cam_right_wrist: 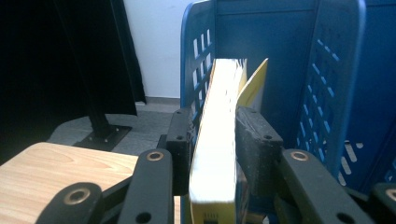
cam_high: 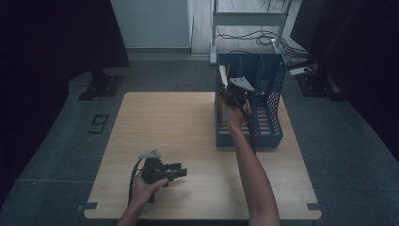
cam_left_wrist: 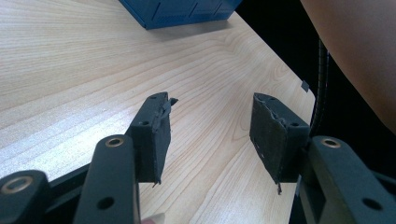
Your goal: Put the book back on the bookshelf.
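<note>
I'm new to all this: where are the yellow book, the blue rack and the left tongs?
yellow book (cam_right_wrist: 212,154): right gripper view, page edge.
blue rack (cam_high: 248,139): high view, front wall.
left tongs (cam_left_wrist: 208,135): left gripper view, midway between tips.

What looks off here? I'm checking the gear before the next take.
The foam pads of the left hand-held gripper look worn: torn, ragged edges with bits peeling at the tips. The yellow book in the blue file rack has its cover splayed open.
</note>
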`<state>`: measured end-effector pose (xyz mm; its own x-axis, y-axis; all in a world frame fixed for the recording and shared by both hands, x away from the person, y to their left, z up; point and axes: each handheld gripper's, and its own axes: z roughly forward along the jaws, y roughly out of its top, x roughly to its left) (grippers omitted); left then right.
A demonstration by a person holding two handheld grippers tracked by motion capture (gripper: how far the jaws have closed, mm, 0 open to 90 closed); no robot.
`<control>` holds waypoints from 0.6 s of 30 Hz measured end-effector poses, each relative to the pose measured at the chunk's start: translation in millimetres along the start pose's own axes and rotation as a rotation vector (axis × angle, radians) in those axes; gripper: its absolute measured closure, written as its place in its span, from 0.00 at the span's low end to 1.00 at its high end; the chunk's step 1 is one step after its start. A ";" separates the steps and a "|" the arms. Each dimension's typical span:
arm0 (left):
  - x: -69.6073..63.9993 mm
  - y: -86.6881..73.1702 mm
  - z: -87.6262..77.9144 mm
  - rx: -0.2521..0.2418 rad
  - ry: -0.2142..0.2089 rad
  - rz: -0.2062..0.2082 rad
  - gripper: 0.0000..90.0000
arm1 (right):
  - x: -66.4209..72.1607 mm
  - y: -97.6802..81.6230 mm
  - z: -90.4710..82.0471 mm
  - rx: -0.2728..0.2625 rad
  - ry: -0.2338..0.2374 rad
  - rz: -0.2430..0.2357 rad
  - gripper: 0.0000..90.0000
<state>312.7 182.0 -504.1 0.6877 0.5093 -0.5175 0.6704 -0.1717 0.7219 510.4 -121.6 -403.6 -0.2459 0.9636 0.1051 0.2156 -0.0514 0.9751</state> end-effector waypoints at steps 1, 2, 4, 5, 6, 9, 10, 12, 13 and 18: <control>0.3 0.1 -0.1 -0.002 0.001 0.000 0.53 | -0.8 -0.5 -1.2 0.000 0.004 0.004 0.73; 0.5 0.1 -0.3 -0.003 0.002 -0.002 0.53 | -1.9 -1.5 -3.6 -0.002 0.011 0.012 0.73; 1.2 0.4 -1.0 -0.007 0.001 -0.004 0.53 | -3.2 -3.0 -7.4 -0.001 0.030 0.027 0.73; 1.0 0.4 -1.2 -0.011 0.002 -0.007 0.53 | -3.4 -3.7 -9.1 0.002 0.037 0.029 0.73; 1.1 0.5 -1.5 -0.011 0.003 -0.006 0.53 | -3.5 -4.3 -10.7 0.005 0.043 0.024 0.74; 0.4 0.5 -1.5 -0.015 0.001 -0.007 0.53 | -3.3 -5.7 -16.5 0.012 0.067 0.024 0.74; 0.1 0.5 -1.2 -0.014 0.000 -0.008 0.53 | -3.3 -6.1 -17.9 0.013 0.076 0.025 0.74; -0.3 0.3 0.0 -0.009 0.001 -0.005 0.53 | -2.5 -7.5 -21.3 0.021 0.097 0.022 0.73; -0.7 0.2 0.7 -0.007 0.000 -0.004 0.53 | -1.9 -8.2 -22.3 0.023 0.100 0.015 0.73; -2.2 0.0 2.7 0.003 0.000 0.002 0.53 | 1.3 -11.1 -22.1 0.035 0.114 -0.004 0.72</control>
<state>312.0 178.6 -504.2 0.6889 0.5088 -0.5163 0.6700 -0.1750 0.7215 486.8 -125.6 -410.0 -0.3522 0.9275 0.1251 0.2466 -0.0370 0.9684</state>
